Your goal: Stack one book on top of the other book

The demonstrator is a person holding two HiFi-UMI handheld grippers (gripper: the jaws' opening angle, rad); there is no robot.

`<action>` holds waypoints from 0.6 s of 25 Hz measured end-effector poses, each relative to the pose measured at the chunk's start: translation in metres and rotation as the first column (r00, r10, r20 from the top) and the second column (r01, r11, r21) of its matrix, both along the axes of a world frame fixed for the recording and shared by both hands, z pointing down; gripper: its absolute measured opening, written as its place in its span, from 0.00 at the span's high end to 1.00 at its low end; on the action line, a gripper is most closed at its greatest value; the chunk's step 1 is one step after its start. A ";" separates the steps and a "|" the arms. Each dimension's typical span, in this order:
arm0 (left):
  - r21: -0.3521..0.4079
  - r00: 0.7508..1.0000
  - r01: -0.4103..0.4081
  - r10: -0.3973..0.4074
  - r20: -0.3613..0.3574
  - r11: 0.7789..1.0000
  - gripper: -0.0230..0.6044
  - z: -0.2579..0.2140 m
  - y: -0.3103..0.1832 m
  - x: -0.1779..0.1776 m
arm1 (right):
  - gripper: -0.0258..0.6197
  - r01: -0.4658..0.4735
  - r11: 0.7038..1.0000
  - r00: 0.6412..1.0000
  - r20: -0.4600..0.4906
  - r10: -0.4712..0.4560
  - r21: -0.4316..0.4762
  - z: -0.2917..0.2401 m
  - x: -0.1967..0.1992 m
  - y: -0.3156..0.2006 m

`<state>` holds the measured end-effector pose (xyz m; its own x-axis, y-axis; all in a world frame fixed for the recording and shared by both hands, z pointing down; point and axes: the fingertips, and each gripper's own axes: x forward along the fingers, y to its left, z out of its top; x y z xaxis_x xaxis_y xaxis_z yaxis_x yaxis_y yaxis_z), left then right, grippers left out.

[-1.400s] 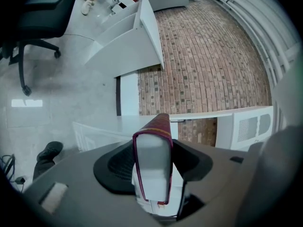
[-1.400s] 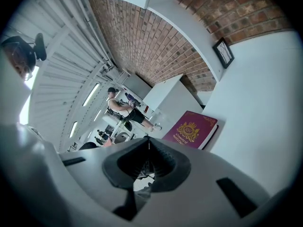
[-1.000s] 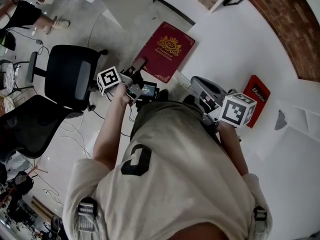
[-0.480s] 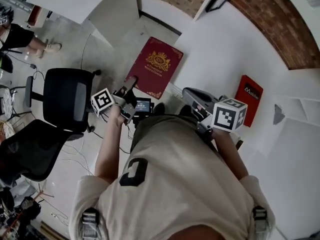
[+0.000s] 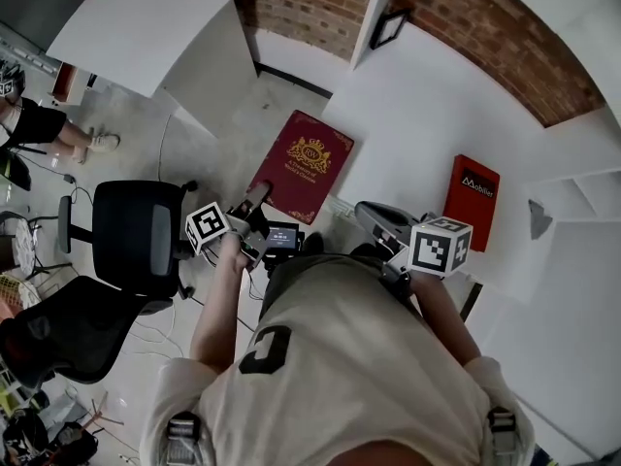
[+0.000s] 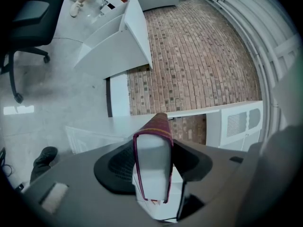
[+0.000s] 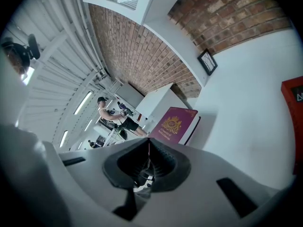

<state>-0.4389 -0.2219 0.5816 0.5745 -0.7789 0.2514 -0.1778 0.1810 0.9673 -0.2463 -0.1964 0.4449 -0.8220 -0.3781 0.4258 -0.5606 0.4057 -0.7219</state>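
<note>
Maroon and gilt-stamped, the first book (image 5: pixel 303 163) is up off any surface, carried out over the floor (image 5: pixel 228 129) just beside the bench (image 5: pixel 408 115). The left tool (image 5: pixel 258 198) has it by one near corner. The left gripper view shows the jaws partway open and pressed to both covers, the pale pages standing end-on between them. The red book (image 5: pixel 473 198) lies flat on the bench toward its near right edge, well apart from the maroon one, with nothing on it. The right tool (image 5: pixel 369 212) hangs by the bench's near edge, its jaws closed together on nothing, as its own view shows. So I'd judge the pick-up done and the rest to come: the carry across the bench, the squaring-up over the red cover and the set-down. Room looks good for that, since the bench top between the two books is bare white and the brick wall (image 5: pixel 320 8) stands well back. What needs care, I think, is the bench's left edge, which the maroon book has to clear as it comes across. The corner grip also leaves most of the book's weight hanging out from the jaws. A black chair (image 5: pixel 136 241) stands off to the left, clear of that path.
</note>
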 end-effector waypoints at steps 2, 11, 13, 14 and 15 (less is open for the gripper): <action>-0.004 1.000 0.006 -0.006 0.006 1.000 0.61 -0.003 0.003 0.016 | 0.95 -0.021 1.000 1.000 0.019 0.021 0.010 0.000 0.019 0.002; 0.009 0.999 0.018 -0.018 0.031 1.000 0.61 -0.019 0.010 0.063 | 0.95 -0.032 0.998 0.998 0.050 0.029 0.056 -0.011 0.073 0.012; 0.006 0.999 0.027 -0.027 0.028 1.000 0.61 -0.019 0.013 0.075 | 0.95 -0.051 0.998 0.996 0.073 0.047 0.048 -0.011 0.089 0.015; 0.002 0.999 0.031 -0.031 0.022 1.000 0.61 -0.019 0.014 0.084 | 0.95 -0.063 0.997 0.995 0.084 0.059 0.047 -0.012 0.098 0.016; -0.002 0.999 0.035 -0.035 0.015 0.999 0.61 -0.020 0.015 0.092 | 0.95 -0.073 0.996 0.993 0.093 0.068 0.048 -0.012 0.108 0.017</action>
